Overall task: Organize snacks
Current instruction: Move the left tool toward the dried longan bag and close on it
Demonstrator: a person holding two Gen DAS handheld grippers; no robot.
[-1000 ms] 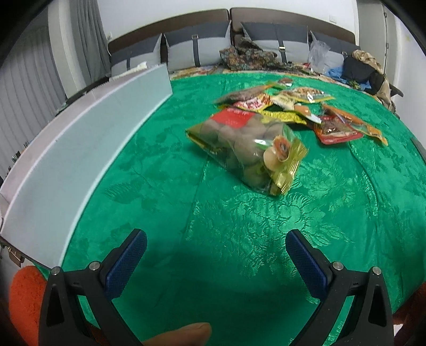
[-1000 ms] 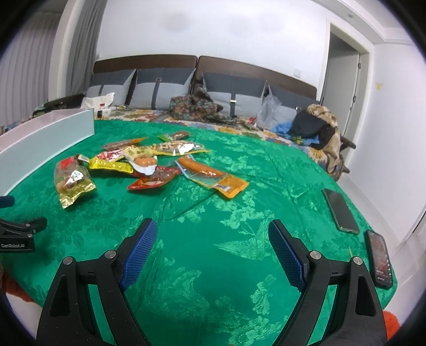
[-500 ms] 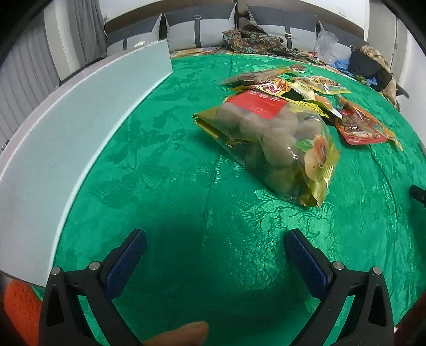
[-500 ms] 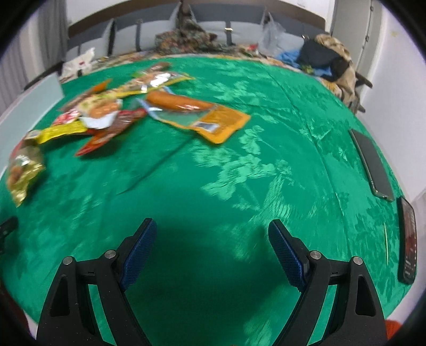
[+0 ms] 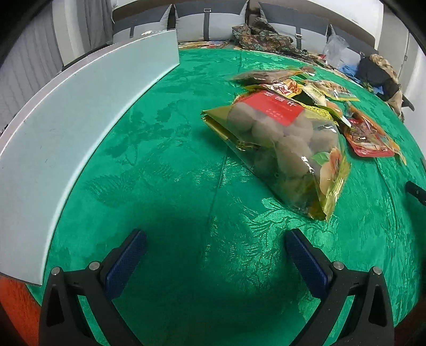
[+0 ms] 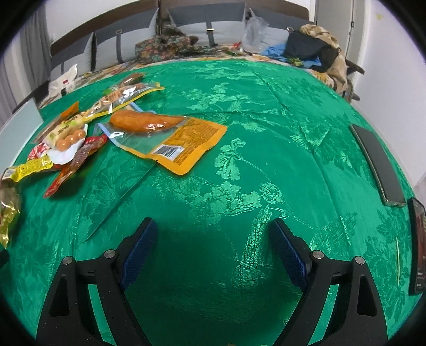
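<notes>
Clear gold-edged bag holds brown round snacks, on green cloth.

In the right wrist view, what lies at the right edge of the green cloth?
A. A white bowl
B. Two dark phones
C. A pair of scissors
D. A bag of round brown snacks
B: two dark phones lie flat on the green cloth at its right edge, far from the snack packets on the left.

Green floral cloth covers surface. Two phones lie at 3 o'clock edge. Grey cushions, patterned fabric, clothes heap line 12 o'clock.
</notes>
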